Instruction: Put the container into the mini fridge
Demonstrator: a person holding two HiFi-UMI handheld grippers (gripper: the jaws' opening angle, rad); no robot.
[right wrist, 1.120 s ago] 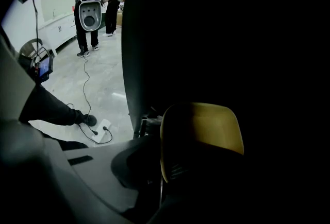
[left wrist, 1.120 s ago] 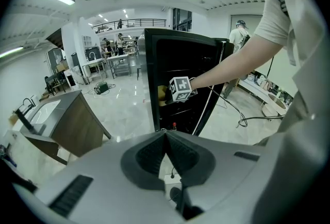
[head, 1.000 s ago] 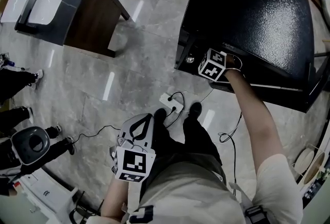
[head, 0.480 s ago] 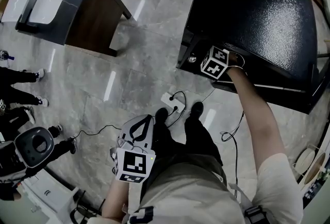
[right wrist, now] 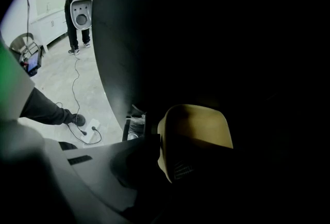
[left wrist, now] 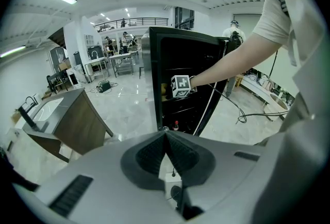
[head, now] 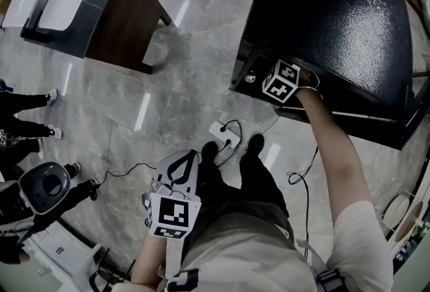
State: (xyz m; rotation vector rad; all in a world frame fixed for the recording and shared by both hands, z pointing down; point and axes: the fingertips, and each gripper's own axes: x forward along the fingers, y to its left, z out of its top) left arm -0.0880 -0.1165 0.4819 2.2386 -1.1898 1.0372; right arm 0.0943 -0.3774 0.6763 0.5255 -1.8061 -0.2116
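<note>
At lower left, over grey marble floor (head: 168,69): left tool (head: 178,166), jaws pressed together, nothing between them. Rightward, glossy black mini fridge (head: 336,22). Reaching into its dark interior, right tool (head: 281,80), clamped on pale yellow rounded plastic container (right wrist: 198,127), held inside the fridge.

Head view looks down; both gripper views face the mini fridge (head: 336,22)

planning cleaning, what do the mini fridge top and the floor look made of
The mini fridge top looks like painted metal: black, pebbled, speckle-glinting gloss. The floor looks like polished stone or stone-look tile: grey veining, grout lines, mirrored light streaks.
</note>
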